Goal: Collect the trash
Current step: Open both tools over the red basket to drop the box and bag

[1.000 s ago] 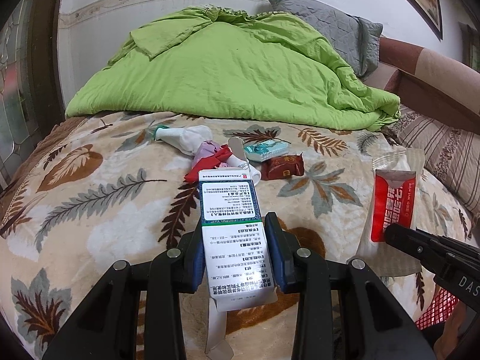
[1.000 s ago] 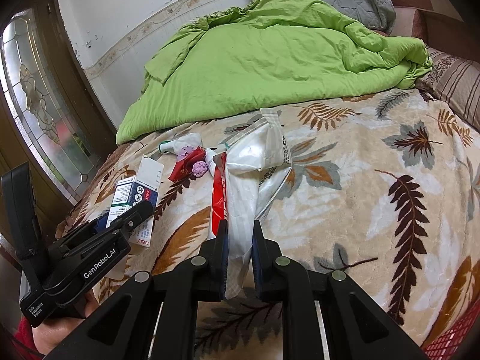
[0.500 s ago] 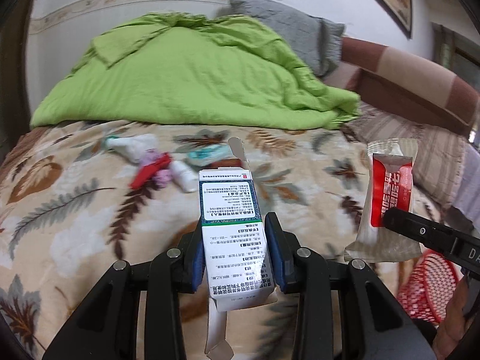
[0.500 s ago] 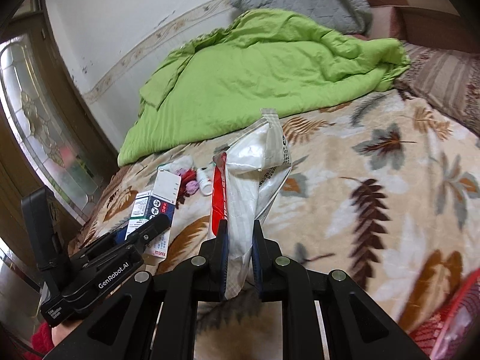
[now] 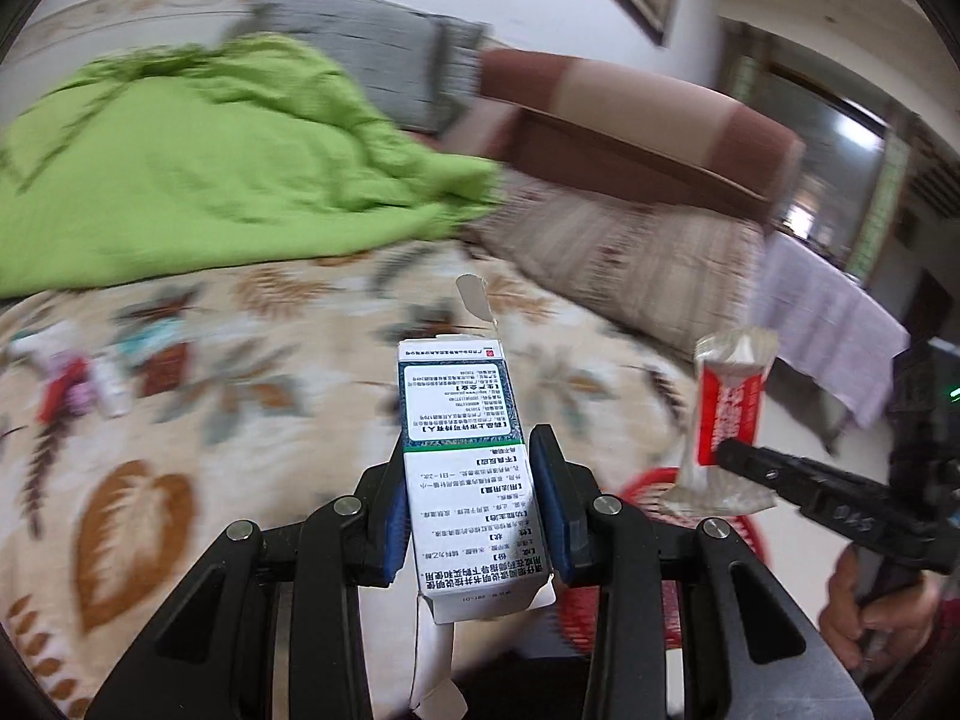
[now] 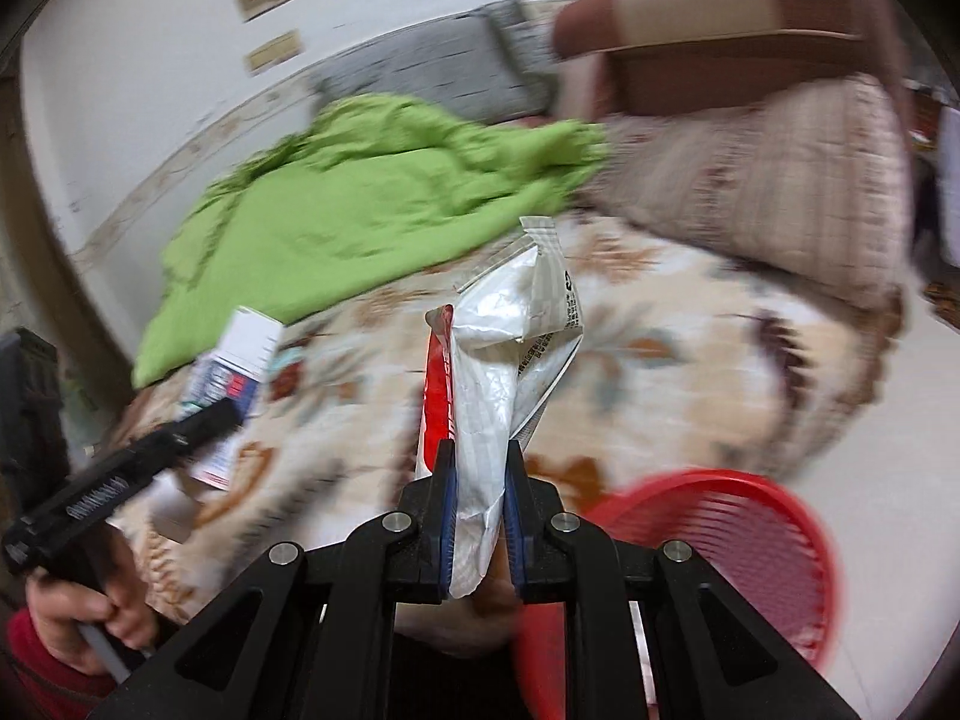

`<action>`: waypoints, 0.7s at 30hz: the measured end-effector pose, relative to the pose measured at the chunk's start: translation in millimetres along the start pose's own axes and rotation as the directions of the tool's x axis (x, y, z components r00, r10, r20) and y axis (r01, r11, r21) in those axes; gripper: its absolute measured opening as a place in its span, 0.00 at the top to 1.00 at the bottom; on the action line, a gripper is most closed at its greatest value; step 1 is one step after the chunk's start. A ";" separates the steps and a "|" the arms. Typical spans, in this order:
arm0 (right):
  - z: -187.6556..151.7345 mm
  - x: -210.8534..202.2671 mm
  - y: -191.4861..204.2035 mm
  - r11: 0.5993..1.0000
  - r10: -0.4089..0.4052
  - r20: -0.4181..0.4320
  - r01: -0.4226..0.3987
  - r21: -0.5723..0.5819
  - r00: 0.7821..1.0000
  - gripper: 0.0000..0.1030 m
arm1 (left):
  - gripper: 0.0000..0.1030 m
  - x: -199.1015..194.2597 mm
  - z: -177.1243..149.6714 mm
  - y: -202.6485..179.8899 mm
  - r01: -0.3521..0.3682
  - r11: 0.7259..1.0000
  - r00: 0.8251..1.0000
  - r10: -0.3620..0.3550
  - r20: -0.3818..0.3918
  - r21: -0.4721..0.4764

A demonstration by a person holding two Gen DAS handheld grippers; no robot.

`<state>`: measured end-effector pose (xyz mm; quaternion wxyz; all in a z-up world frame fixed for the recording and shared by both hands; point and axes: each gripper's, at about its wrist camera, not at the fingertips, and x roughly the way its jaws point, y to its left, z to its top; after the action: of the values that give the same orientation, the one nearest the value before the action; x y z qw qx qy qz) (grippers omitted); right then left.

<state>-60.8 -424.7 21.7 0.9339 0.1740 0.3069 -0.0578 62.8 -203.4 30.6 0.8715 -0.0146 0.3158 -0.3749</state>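
Beside the red plastic mesh basket (image 6: 750,534), the left gripper (image 5: 474,516) clamps a white-and-green cardboard medicine box (image 5: 471,480), the right gripper (image 6: 478,516) a crinkled red-and-silver foil wrapper (image 6: 498,384); carrying step, next release both over it.

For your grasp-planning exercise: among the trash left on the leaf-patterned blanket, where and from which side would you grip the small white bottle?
Motion blur limits detail, but the small white bottle seems to lie on its side beside red and pink scraps. Probably grip across its middle, coming from above, fingers either side of its long axis.
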 end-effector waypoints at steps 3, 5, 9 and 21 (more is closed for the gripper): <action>-7.7 -19.7 -34.0 0.997 -0.064 -0.002 0.064 0.044 0.998 0.86 | 0.66 19.8 1.5 -39.3 0.084 0.996 0.996 -0.083 -0.045 0.031; -14.2 -29.8 -52.8 0.993 -0.095 -0.015 0.096 0.066 0.995 0.86 | 0.66 31.0 -0.1 -57.7 0.127 0.991 0.989 -0.124 -0.075 0.038; -27.8 -38.0 -74.2 0.988 -0.124 -0.048 0.128 0.084 0.991 0.86 | 0.66 55.7 -10.6 -98.7 0.202 0.978 0.970 -0.192 -0.148 0.055; -38.7 -33.8 -97.8 0.973 -0.197 -0.105 0.208 0.104 0.975 0.65 | 0.47 75.8 -26.8 -132.5 0.244 0.966 0.950 -0.218 -0.225 0.091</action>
<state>-130.4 -501.9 -15.6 0.8962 0.1975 0.3626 -0.1622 1.8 -343.2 3.0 0.7819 0.0402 0.3808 -0.4918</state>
